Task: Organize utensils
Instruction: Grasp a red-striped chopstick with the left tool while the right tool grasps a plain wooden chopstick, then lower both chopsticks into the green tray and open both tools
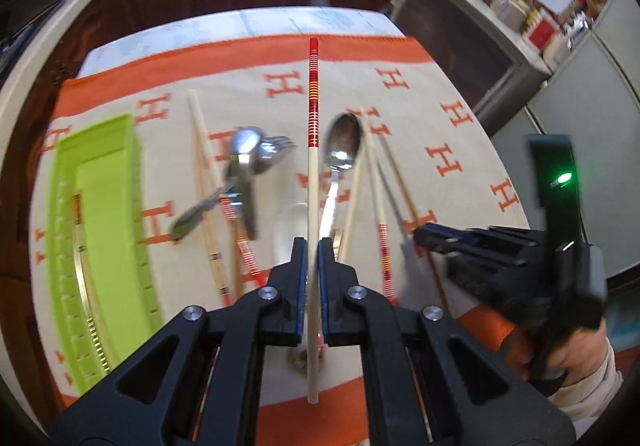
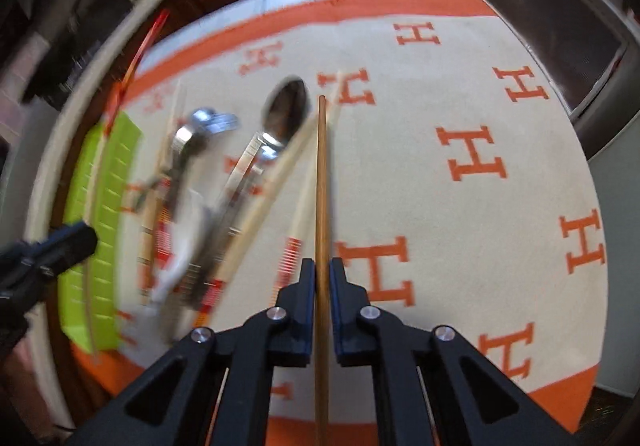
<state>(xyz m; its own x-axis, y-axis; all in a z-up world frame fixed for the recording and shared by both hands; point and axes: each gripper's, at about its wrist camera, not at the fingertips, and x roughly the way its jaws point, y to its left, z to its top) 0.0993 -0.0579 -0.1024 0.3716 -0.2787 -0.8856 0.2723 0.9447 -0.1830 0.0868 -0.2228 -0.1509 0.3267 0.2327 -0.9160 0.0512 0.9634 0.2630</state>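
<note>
There are two grippers, the left gripper (image 1: 313, 246) and the right gripper (image 2: 322, 266), and each one holds one chopstick: a cream one with red bands (image 1: 313, 133) and a plain brown one (image 2: 322, 185). One green tray (image 1: 100, 238) is there. Two spoons (image 1: 342, 145) and one fork (image 1: 276, 145) can be counted. Several more chopsticks (image 1: 202, 165) lie loose; their exact number I cannot tell.
</note>
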